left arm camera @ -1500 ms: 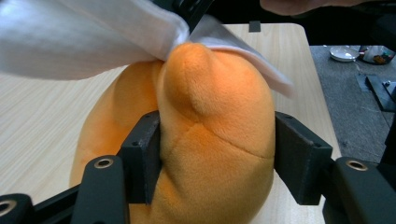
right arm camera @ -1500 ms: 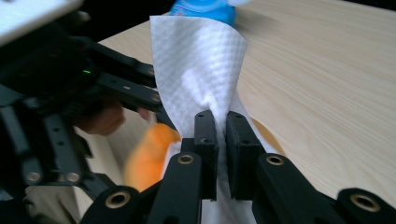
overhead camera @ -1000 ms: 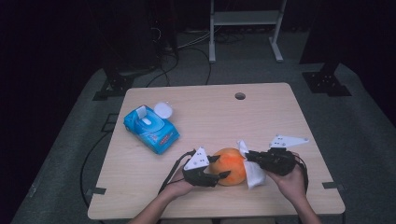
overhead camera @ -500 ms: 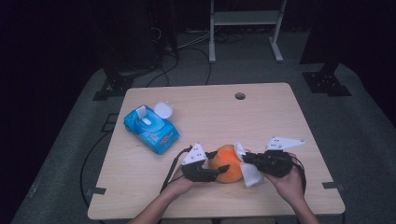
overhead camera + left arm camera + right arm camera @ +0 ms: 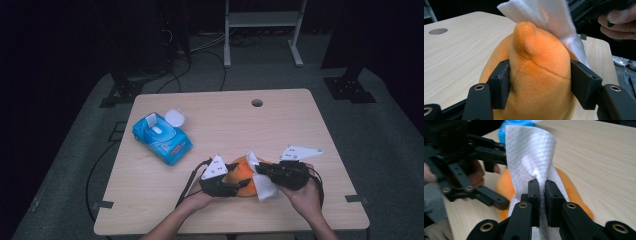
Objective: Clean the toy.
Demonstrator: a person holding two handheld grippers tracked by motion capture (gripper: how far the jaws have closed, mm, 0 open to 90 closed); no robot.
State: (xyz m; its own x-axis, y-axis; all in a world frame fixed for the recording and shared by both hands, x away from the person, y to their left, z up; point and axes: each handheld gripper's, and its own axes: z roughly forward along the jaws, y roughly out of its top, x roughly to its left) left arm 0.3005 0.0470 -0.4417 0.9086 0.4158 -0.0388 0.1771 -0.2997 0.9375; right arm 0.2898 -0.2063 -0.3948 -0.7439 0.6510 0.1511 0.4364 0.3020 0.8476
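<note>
An orange plush toy [image 5: 241, 173] lies near the table's front edge. My left gripper [image 5: 239, 185] is shut on it, the jaws pressing both sides of the toy [image 5: 537, 72]. My right gripper [image 5: 258, 171] is shut on a white wipe [image 5: 262, 181], which drapes over the toy's right side. In the right gripper view the wipe [image 5: 530, 157] stands up from the pinched jaws, with the orange toy [image 5: 571, 187] behind it and the left gripper [image 5: 499, 203] at the left. The wipe [image 5: 544, 12] touches the toy's top in the left gripper view.
A blue wipes pack [image 5: 161, 137] with its white lid flipped open lies at the table's left. A round hole [image 5: 257, 103] is in the tabletop [image 5: 280, 130] near the far edge. A metal stand [image 5: 262, 20] is on the floor beyond.
Both grippers and the toy have stayed in nearly the same spot; the right gripper with the wipe has shifted slightly over the toy.
</note>
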